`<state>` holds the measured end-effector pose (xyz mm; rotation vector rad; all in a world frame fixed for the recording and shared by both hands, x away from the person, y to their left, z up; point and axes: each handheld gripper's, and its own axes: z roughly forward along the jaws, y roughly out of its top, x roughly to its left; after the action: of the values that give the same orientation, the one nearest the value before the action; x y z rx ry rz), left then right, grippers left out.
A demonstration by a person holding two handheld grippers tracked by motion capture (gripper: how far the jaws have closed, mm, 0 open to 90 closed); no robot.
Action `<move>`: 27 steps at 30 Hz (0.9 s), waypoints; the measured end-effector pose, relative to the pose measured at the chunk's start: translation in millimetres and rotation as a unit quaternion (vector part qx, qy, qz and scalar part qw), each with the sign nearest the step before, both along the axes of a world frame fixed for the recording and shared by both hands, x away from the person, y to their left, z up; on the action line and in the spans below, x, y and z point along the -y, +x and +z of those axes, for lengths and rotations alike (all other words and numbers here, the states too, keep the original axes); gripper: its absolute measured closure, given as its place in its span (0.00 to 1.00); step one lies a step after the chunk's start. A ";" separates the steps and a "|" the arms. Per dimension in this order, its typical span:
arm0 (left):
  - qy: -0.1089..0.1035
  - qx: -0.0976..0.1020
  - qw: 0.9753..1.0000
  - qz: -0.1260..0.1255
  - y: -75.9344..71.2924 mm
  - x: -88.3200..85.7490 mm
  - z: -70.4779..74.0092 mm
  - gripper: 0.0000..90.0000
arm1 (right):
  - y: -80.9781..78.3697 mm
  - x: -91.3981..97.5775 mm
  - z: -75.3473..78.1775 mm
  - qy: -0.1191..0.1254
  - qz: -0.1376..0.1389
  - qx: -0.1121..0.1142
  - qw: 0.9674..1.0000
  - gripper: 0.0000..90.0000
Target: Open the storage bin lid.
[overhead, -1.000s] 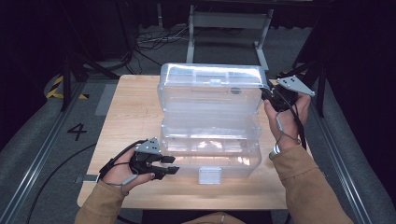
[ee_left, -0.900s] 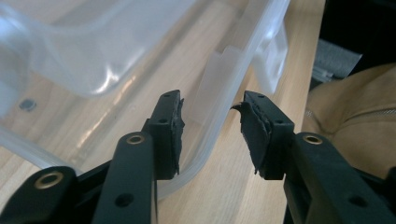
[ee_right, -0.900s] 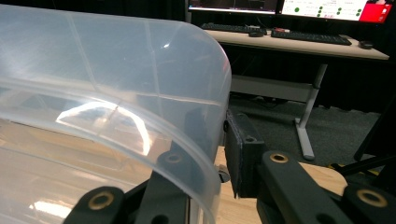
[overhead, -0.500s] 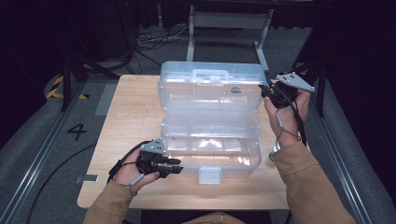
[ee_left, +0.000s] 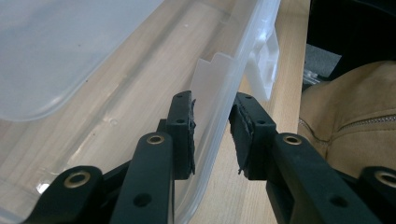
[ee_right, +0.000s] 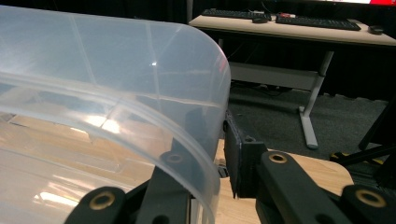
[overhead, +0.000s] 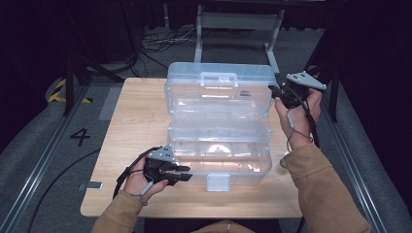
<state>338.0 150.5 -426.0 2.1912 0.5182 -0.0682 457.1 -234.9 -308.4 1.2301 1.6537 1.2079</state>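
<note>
Bracing clear plastic box on desk: our left hand-held gripper straddles front wall, jaws just been closing, not yet pinching; our right hand-held gripper clamps raised lid edge, keeping it open.

overhead light brightens the table against dark surroundings; glare streaks the clear box; nearest gripper parts blur.

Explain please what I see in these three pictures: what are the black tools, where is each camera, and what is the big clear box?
A person sits at a wooden table and holds one hand tool in each hand. The large picture comes from a camera above; the other two come from cameras riding on the tools.

On the table stands an open clear plastic toolbox. The left gripper has its jaws around the box's front wall; they have just been closing. The right gripper has its jaws on either side of the raised lid, at its corner.
</note>
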 end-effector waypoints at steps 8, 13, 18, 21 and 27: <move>-0.010 -0.008 1.000 0.001 0.7 1.5 -2.3 0.78 | 6.9 0.3 0.9 -0.001 0.001 -0.006 1.000 0.89; -0.011 -0.009 1.000 0.000 0.9 1.3 -2.4 0.78 | 9.9 0.4 1.2 -0.001 0.002 -0.008 1.000 0.89; -0.013 -0.006 1.000 -0.003 1.0 0.8 -2.9 0.79 | 14.2 1.1 1.3 0.001 0.005 -0.012 1.000 0.89; -0.015 -0.005 1.000 -0.003 0.9 0.5 -3.3 0.79 | 16.5 0.9 1.5 0.000 0.004 -0.014 1.000 0.89; -0.022 -0.010 1.000 -0.001 1.1 -0.4 -3.8 0.78 | 22.5 0.8 1.4 0.000 0.003 -0.017 1.000 0.89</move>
<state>339.1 150.9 -429.7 2.1504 0.5212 -0.1020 479.6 -235.7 -307.0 1.2536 1.6841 1.1977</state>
